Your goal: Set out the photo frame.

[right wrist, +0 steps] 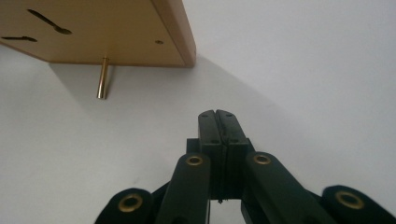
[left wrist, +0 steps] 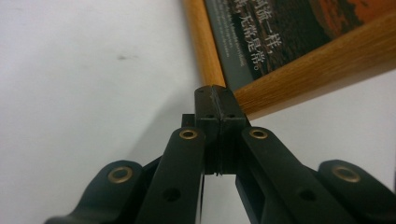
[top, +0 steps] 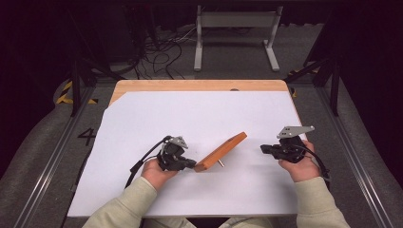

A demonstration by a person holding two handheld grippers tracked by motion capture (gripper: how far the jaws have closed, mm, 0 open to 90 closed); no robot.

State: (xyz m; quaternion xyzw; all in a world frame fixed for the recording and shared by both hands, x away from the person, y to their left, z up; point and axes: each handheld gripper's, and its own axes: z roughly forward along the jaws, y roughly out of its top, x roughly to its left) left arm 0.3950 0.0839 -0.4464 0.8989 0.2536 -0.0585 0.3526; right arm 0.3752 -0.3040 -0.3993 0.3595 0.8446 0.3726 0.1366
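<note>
Left gripper view crops the wooden frame [left wrist: 299, 70] beyond both closed, empty hand-held grippers.

We see a wooden bench [top: 142, 86] with a big white sheet [top: 190, 114] over most of it, and a brown wooden board [top: 221, 151] stands tilted on the sheet on a small metal peg [top: 221, 163]. Our left hand [top: 154, 172] holds the left hand-held gripper [top: 192, 164] with its tip right at the near corner of the board, and our right hand [top: 300, 166] holds the right hand-held gripper [top: 263, 149] a little way off from the board's far end. Behind the bench we see a dark floor with black cables [top: 161, 52] and a grey metal stand [top: 235, 33].
</note>
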